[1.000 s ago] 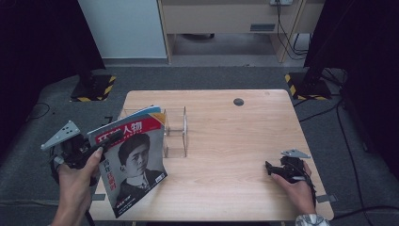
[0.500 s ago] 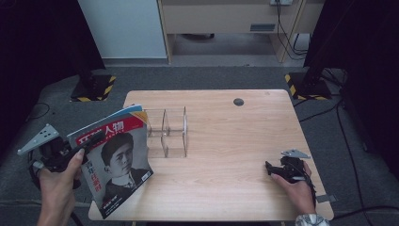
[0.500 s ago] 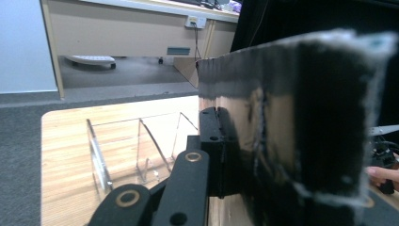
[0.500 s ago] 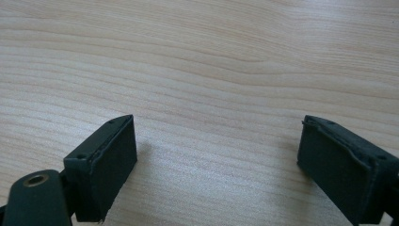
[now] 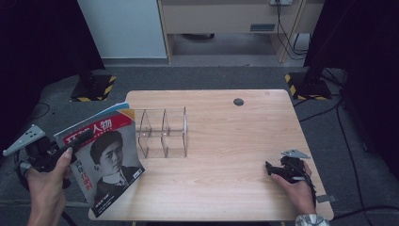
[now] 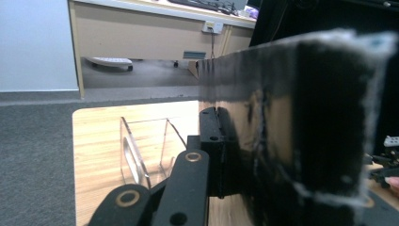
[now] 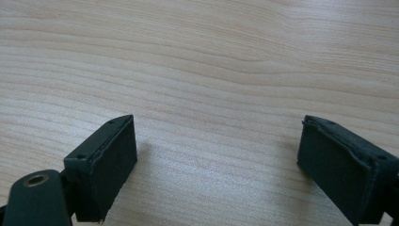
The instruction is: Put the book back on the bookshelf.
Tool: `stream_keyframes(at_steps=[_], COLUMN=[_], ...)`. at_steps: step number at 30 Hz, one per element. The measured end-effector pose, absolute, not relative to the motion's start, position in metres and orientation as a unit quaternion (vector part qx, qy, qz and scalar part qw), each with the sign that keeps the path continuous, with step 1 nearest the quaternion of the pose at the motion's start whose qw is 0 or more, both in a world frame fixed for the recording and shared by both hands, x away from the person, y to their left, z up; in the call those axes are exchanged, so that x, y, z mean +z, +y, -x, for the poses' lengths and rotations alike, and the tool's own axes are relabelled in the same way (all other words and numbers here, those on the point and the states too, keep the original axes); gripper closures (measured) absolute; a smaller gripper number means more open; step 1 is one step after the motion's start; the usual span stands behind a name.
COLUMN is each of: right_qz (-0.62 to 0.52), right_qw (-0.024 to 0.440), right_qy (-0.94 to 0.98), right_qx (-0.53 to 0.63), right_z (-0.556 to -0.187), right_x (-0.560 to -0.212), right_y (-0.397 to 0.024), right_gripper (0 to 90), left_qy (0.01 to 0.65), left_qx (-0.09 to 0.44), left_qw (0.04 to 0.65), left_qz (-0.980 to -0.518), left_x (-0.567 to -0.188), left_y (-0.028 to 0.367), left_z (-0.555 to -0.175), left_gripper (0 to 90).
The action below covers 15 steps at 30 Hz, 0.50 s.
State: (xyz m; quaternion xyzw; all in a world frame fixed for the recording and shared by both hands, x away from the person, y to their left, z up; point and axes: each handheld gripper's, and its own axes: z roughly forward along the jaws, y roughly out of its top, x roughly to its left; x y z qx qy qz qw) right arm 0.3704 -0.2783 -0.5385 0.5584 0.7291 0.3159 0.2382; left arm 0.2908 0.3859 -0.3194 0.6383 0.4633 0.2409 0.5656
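A magazine with a red title band and a portrait cover is held tilted over the table's left front corner. My left gripper is shut on its upper left edge. In the left gripper view the magazine is a dark blurred slab pressed against my jaw. A clear acrylic rack with upright dividers stands on the wooden table, just right of the magazine; the rack sits beyond my jaw. My right gripper rests open near the right front edge, and bare wood lies between its pads.
A round dark cable hole sits near the table's far edge. Black-and-yellow striped stand bases flank the table on the grey floor, with cables trailing on the right. A cabinet stands behind.
My left hand has carried the magazine leftward, away from the clear rack and partly past the table's left edge. The right gripper has stayed put.
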Motion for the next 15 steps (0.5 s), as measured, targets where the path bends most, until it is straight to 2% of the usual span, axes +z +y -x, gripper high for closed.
stream_keyframes(at_steps=[15], right_qz=[-0.558], right_qw=[0.240], right_qy=[0.729], right_qx=[0.316], right_z=[-0.370], right_x=[-0.539], right_y=[-0.278], right_gripper=[12.5], left_qy=[0.471], left_qx=[0.281], left_qw=[0.550], left_qz=[-0.630], left_x=[-0.319], left_y=[0.396], left_z=[-0.318], left_gripper=[86.6])
